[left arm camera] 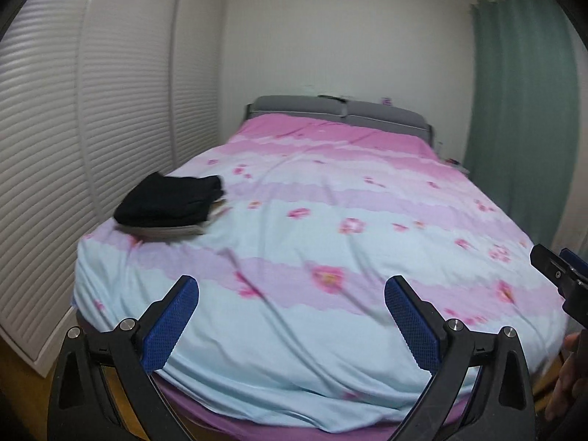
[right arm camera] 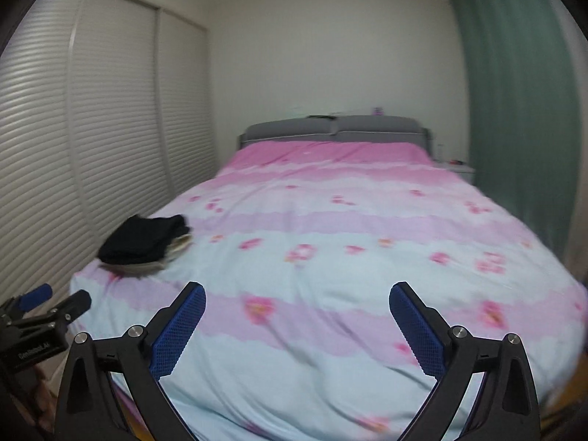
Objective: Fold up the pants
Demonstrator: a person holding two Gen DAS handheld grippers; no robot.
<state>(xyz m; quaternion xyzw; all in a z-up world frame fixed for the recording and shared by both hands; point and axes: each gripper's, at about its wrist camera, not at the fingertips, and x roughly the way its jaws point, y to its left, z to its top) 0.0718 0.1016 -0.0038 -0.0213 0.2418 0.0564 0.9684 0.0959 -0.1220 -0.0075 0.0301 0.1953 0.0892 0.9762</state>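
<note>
1. Left wrist view: the left gripper (left arm camera: 291,296) is seen spread wide with nothing held, above the foot edge of the bed (left arm camera: 367,330). Folded black pants (left arm camera: 169,198) are stacked on pale garments near the bed's left edge.
2. Right wrist view: the right gripper (right arm camera: 297,301) is likewise gaping and unladen; the pants (right arm camera: 141,239) are seen near the left edge.

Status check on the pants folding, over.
Left gripper open, empty. Right gripper open, empty. Black pants folded, atop a light folded garment, bed's left side, out of both grippers. Nothing in the way.
</note>
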